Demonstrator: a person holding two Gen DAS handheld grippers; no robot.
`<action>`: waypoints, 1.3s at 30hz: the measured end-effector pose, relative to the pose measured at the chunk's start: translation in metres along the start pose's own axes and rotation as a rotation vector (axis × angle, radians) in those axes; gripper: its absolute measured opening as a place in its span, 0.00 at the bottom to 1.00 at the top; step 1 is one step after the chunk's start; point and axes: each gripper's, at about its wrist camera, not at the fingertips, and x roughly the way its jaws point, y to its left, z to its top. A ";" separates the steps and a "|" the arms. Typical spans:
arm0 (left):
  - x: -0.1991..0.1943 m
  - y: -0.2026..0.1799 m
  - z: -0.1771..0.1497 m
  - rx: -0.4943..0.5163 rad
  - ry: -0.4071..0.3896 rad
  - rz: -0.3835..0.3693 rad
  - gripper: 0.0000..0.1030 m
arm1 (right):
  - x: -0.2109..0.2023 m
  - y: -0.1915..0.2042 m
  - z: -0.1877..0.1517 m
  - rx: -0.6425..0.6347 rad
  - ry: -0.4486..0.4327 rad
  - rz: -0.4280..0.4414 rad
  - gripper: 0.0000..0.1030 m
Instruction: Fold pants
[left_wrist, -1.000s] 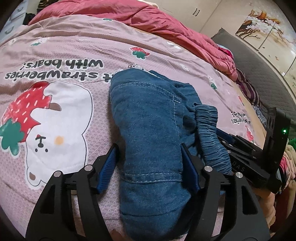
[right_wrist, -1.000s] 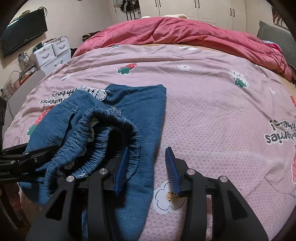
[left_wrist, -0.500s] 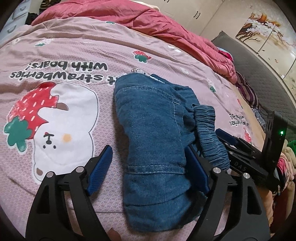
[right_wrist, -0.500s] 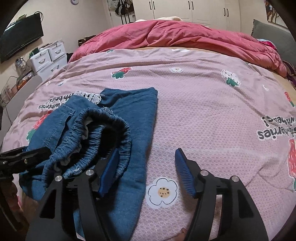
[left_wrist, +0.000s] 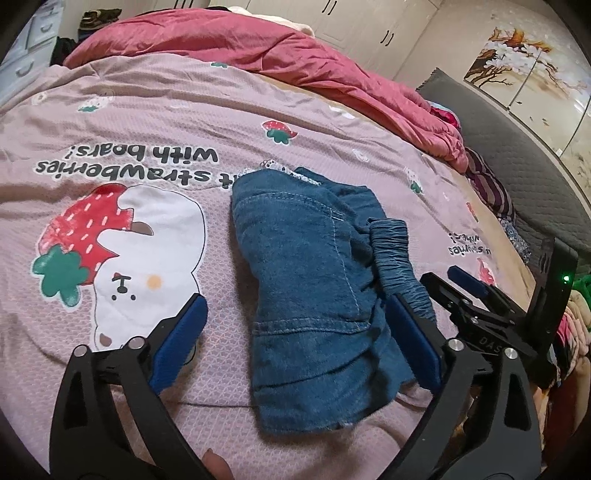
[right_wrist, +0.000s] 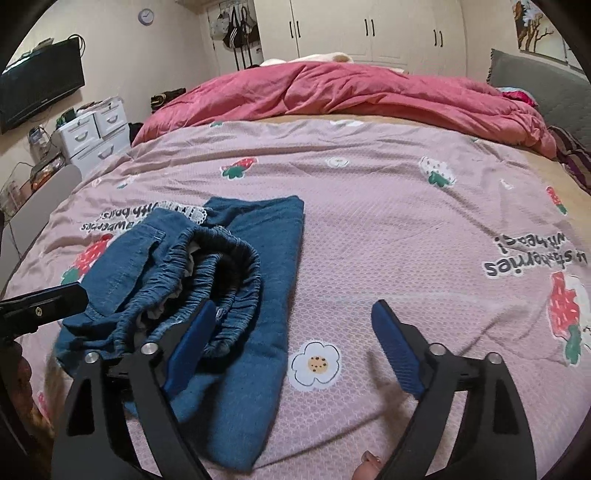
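Note:
The blue denim pants (left_wrist: 306, 280) lie folded in a compact stack on the pink printed bedspread (left_wrist: 147, 122), with the elastic waistband (right_wrist: 229, 266) bunched on top. My left gripper (left_wrist: 295, 301) straddles the stack's near end. Its jaws are opening: the left pad stands clear over the bedspread and the right pad sits beside the denim edge. In the right wrist view, my right gripper (right_wrist: 291, 308) is also opening. Its left pad is next to the waistband and its right pad is over bare bedspread. Each gripper shows in the other's view: right gripper (left_wrist: 448, 282), left gripper (right_wrist: 44, 306).
A crumpled red quilt (right_wrist: 369, 92) lies across the far side of the bed. A grey headboard (left_wrist: 517, 147) and piled clothes (left_wrist: 491, 184) are at the right. White drawers (right_wrist: 92, 133) and a television (right_wrist: 40, 88) stand by the left wall.
Both grippers' jaws have spread much wider and drawn back and up a little from the pants. The pants lie still on the bed.

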 end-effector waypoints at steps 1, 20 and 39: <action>-0.002 0.000 0.000 0.002 -0.001 -0.003 0.91 | -0.003 0.001 0.000 0.002 -0.004 -0.008 0.84; -0.057 -0.018 -0.017 0.066 -0.121 0.023 0.91 | -0.082 0.030 -0.007 -0.052 -0.172 0.022 0.95; -0.077 -0.018 -0.050 0.074 -0.155 0.071 0.91 | -0.109 0.038 -0.039 -0.067 -0.175 0.016 0.96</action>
